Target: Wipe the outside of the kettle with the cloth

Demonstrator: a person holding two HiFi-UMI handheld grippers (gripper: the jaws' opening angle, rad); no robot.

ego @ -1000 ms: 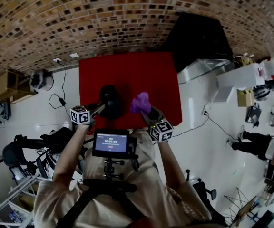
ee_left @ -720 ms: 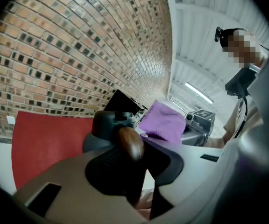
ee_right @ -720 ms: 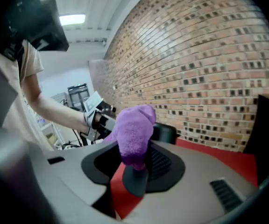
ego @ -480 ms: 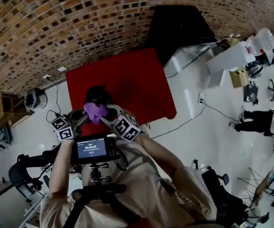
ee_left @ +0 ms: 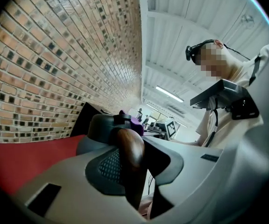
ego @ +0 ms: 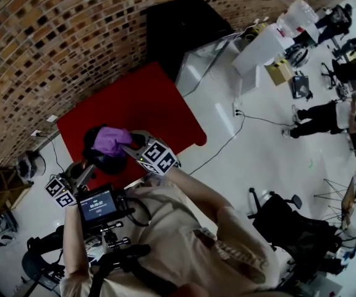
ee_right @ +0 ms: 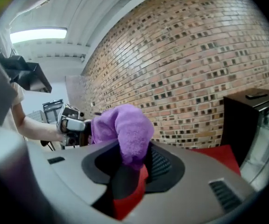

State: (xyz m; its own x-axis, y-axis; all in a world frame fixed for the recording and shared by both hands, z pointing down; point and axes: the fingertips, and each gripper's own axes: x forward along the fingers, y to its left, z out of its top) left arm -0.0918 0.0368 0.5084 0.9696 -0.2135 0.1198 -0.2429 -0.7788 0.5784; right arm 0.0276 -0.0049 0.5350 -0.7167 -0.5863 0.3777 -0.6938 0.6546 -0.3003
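Observation:
The black kettle hangs above the near edge of the red table. My left gripper is shut on its brown wooden handle, which stands upright between the jaws in the left gripper view, with the kettle's dark body just beyond. A purple cloth is bunched in my right gripper, which is shut on it and presses it on the kettle's top. The right gripper view shows the cloth filling the jaws and the left gripper behind it. The kettle's base is hidden.
A brick wall runs behind the table. A black cabinet stands at the table's far right, then white tables with clutter. A cable lies on the white floor, and a chair and a person are at the right.
My left gripper has lifted the kettle up from the table. The right gripper has carried the cloth from the kettle's right side onto its top. The head view has swung round.

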